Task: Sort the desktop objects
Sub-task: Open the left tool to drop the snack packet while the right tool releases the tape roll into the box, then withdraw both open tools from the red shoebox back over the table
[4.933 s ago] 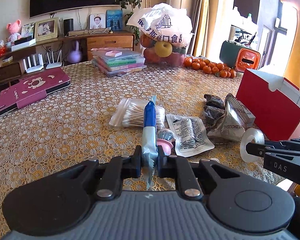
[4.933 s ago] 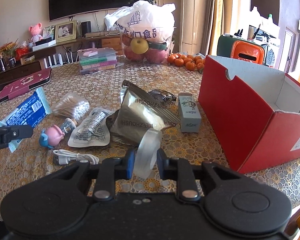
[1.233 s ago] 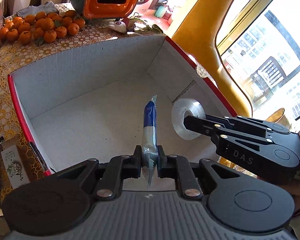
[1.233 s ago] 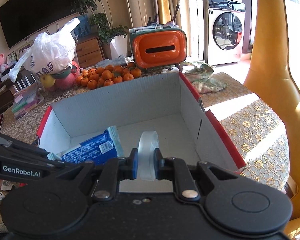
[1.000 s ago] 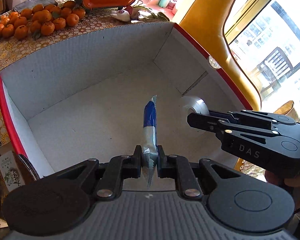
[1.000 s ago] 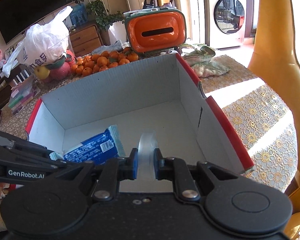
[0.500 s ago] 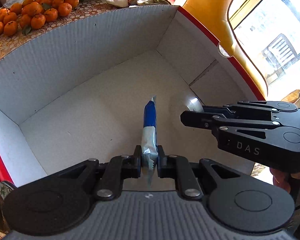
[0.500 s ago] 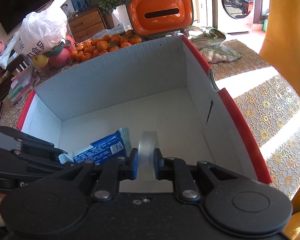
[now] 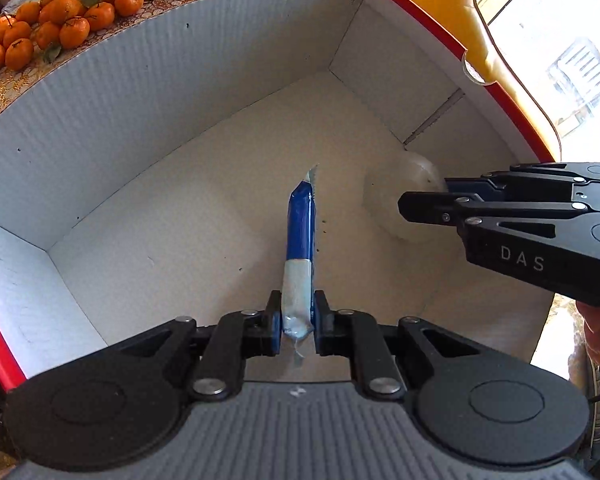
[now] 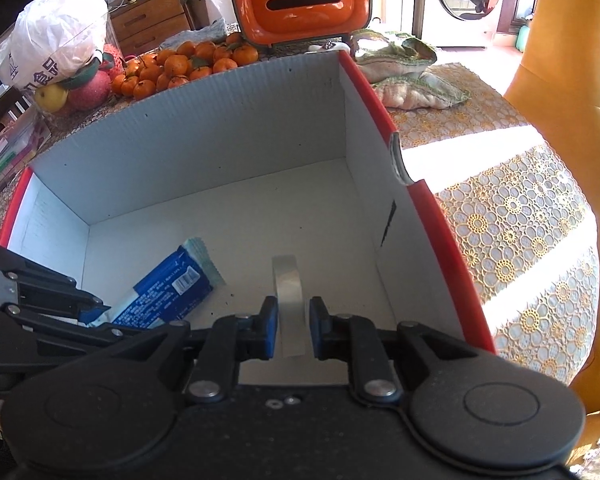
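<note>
Both tongs are hanging inside the red cardboard box (image 10: 380, 120): the left gripper (image 9: 296, 324) is pinching the blue foil snack packet (image 9: 300, 232), while the right gripper (image 10: 293, 322), jaws just easing apart, is loosening around the clear tape roll (image 10: 288, 292) between them, best released low.

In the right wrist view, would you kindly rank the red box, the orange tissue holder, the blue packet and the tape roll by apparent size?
1. red box
2. orange tissue holder, though it stands farther back, so its true size is unsure
3. blue packet
4. tape roll, seen edge-on between the jaws
</note>
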